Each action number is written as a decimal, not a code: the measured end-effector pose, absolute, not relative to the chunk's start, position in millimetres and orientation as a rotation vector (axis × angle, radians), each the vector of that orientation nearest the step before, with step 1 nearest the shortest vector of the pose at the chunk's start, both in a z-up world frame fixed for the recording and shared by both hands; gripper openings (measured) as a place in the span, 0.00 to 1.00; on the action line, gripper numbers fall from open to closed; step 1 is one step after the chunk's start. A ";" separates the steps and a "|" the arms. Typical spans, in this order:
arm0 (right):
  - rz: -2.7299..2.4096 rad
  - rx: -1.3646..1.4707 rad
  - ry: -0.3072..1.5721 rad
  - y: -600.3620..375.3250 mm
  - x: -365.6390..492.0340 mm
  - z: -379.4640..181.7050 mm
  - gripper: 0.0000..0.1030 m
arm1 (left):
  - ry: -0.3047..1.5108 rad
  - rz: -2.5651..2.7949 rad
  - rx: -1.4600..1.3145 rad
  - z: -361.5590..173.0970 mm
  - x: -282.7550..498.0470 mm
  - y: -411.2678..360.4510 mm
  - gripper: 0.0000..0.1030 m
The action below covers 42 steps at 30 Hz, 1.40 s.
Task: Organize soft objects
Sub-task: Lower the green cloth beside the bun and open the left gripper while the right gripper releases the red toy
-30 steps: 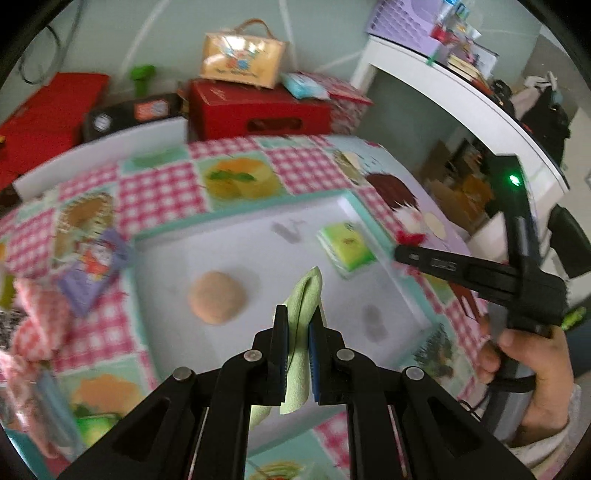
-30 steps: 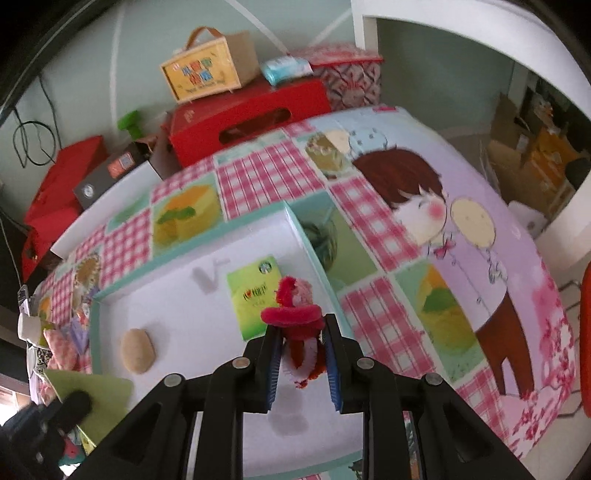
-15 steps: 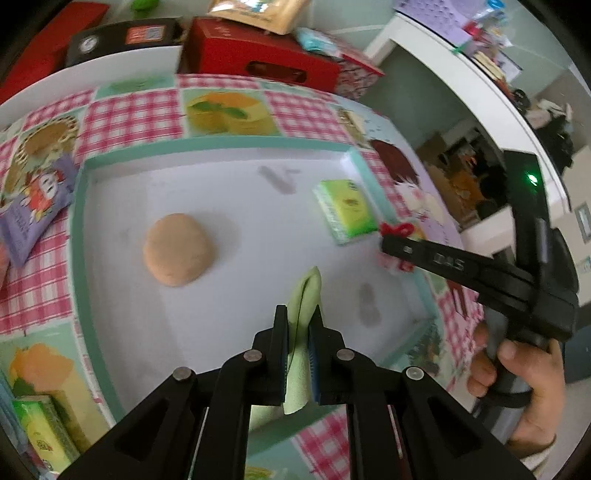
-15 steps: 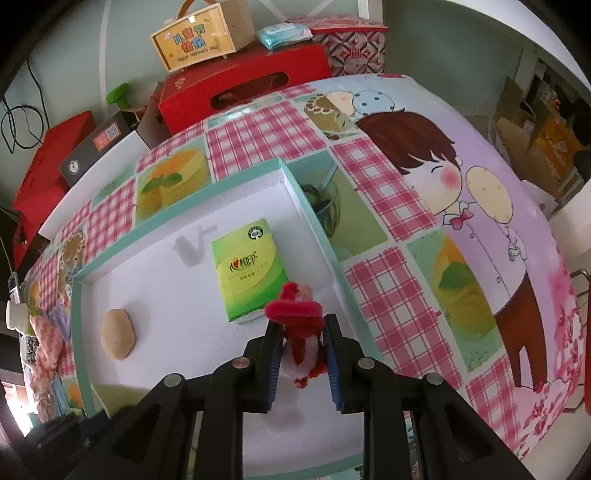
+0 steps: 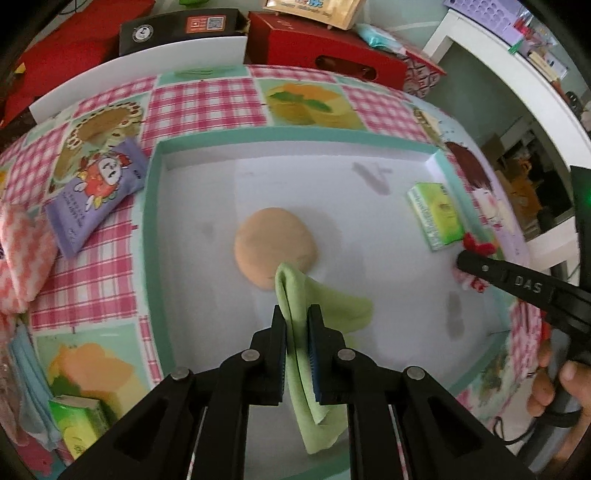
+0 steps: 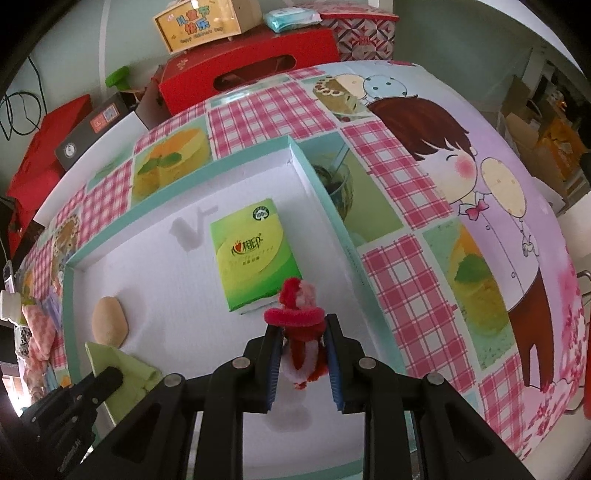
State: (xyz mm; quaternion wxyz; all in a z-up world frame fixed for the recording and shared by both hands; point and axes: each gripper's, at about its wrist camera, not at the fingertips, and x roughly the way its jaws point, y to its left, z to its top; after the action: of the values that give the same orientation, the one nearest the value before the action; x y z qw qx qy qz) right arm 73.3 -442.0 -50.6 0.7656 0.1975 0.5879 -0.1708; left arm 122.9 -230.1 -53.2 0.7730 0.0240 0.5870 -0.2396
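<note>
Red box (image 6: 255, 74), black box (image 5: 181, 27), white shelf (image 5: 517, 70)

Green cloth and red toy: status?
Left gripper shut on green cloth, over tray beside tan bun. Right gripper shut on red toy, near tissue pack. Nothing blocking.

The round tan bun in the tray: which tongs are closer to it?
Left. The left tongs, holding the green cloth, are right beside the bun. The right tongs are across the tray by the tissue pack.

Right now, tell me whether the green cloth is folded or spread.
Folded: the green cloth is doubled between the left tongs, its free end draped onto the tray.
</note>
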 end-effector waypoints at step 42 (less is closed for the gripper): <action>-0.436 0.237 1.255 -426.0 91.0 -40.2 0.90 | 1.175 -0.347 0.014 -25.9 140.6 -188.7 0.92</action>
State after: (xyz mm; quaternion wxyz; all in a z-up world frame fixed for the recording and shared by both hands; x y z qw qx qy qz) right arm 91.0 -426.0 -40.2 0.7810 0.1096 0.5808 -0.2018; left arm 140.6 -188.7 -25.9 0.8183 0.0065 0.5512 -0.1630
